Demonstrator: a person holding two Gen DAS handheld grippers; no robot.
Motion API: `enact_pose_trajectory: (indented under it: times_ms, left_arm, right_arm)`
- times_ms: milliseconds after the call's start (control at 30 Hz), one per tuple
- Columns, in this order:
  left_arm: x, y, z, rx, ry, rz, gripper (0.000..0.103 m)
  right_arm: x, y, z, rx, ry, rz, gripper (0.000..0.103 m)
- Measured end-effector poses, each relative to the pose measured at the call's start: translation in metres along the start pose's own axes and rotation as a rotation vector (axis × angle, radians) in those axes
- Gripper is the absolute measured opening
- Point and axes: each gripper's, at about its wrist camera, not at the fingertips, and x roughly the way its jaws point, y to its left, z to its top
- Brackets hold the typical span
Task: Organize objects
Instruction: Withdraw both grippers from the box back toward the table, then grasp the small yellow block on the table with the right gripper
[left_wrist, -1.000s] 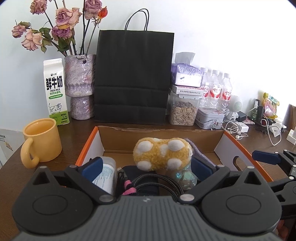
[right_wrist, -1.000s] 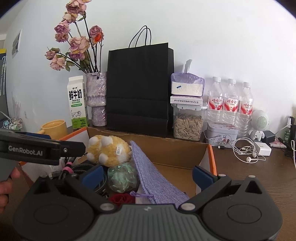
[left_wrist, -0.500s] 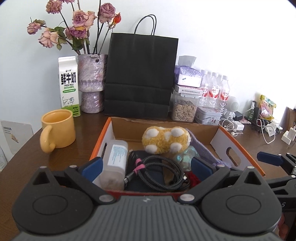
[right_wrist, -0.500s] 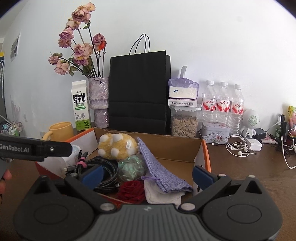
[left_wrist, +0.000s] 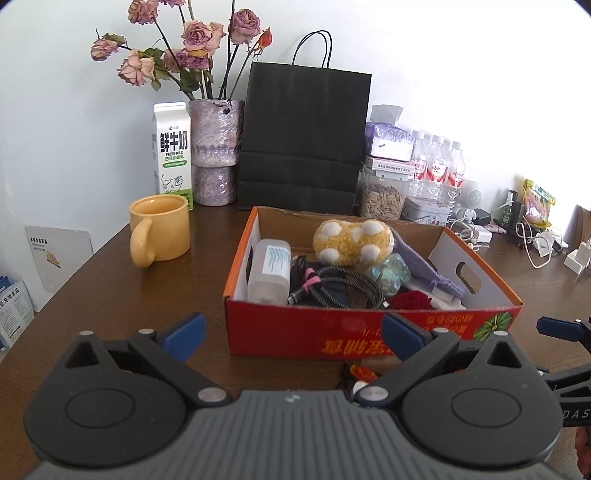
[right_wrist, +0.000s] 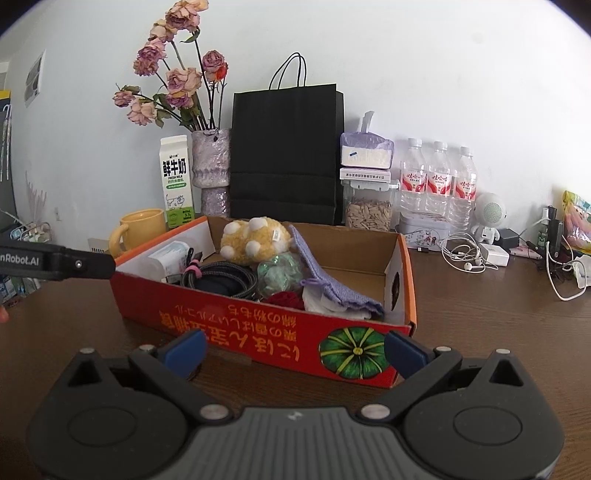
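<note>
Now, step in hand: we judge the packing close to done; our left gripper (left_wrist: 291, 334) and right gripper (right_wrist: 293, 349) both hover over the table (left_wrist: 110, 302) just in front of the cardboard box (left_wrist: 332, 332), outside it.
Left gripper state: jaws spread wide, nothing between them.
Right gripper state: likewise wide apart and empty.
Box contents: yellow plush toy (left_wrist: 352, 242) at the back, white bottle (left_wrist: 269, 271) along the left wall, coiled black cable (left_wrist: 332, 288) in the middle, green ball (left_wrist: 389, 271), red rose (left_wrist: 412, 300) and purple pouch (left_wrist: 428, 271) to the right.
Leftover: something small, red and white (left_wrist: 360, 376) lies on the table against the box's near wall, under our left gripper; we cannot tell what it is.
Next move: we judge it calls for lowering the left gripper over that piece, closing on it and lifting it into the box, if it belongs there.
Box orientation: long axis runs left to right across both views; open top faces up, printed near wall faces us, lettering upside down.
Bottle axis: lying down, long axis running from front to back.
</note>
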Motion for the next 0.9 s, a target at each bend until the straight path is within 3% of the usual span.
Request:
enact_pose_trajectory:
  times_ms: [367,733,900]
  left_arm:
    - [-0.019,0.008,-0.028,0.003,0.032,0.005,0.103]
    - [-0.015,0.010,-0.040,0.004,0.064,-0.012,0.103]
    - [-0.011,0.007,-0.043,0.008,0.078,-0.022,0.103]
  right_arm:
    - [-0.015,0.016,-0.034,-0.042,0.084,0.053,0.103]
    - [-0.003,0.028,-0.045,-0.087,0.145,0.083,0.102]
    - [0.006,0.027,-0.043,-0.094,0.171,0.120,0.090]
